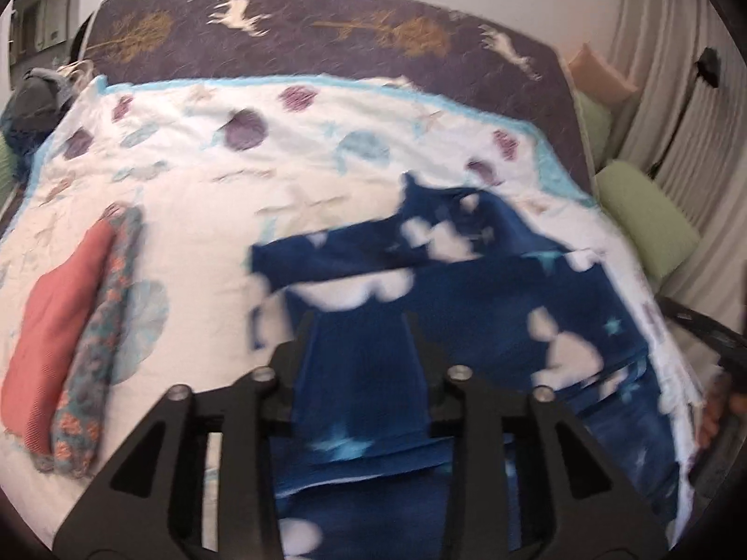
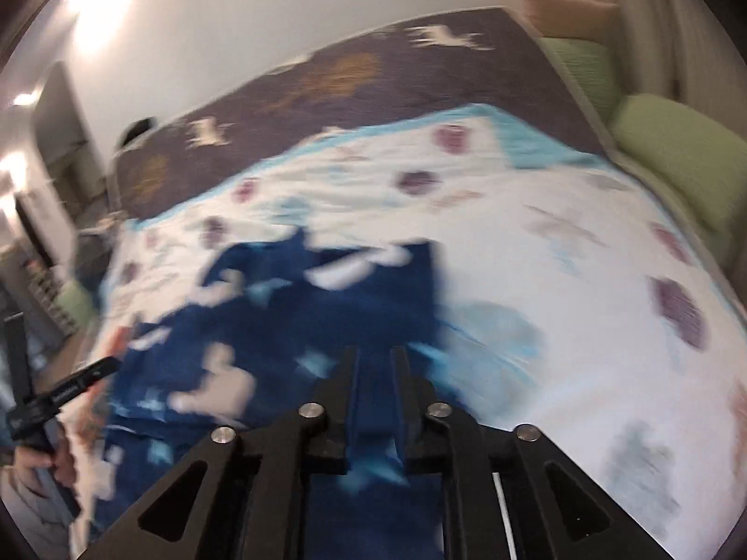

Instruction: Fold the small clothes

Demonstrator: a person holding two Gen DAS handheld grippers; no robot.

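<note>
Left wrist camera sitting low and close over the bed (image 1: 327,177), looking down toward 12 o'clock, right wrist camera doing the same, both sharing the blue garment (image 1: 490,298) (image 2: 289,308) and white blanket (image 2: 560,256)

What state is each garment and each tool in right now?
Blue star-print garment: partly folded, sleeve laid across, lying on the bed.
Folded clothes: two pieces stacked at the bed's left side.
Left tool: fingers apart, blue fabric between them.
Right tool: nearly closed, blue fabric between its fingers; grip unclear through blur.
</note>
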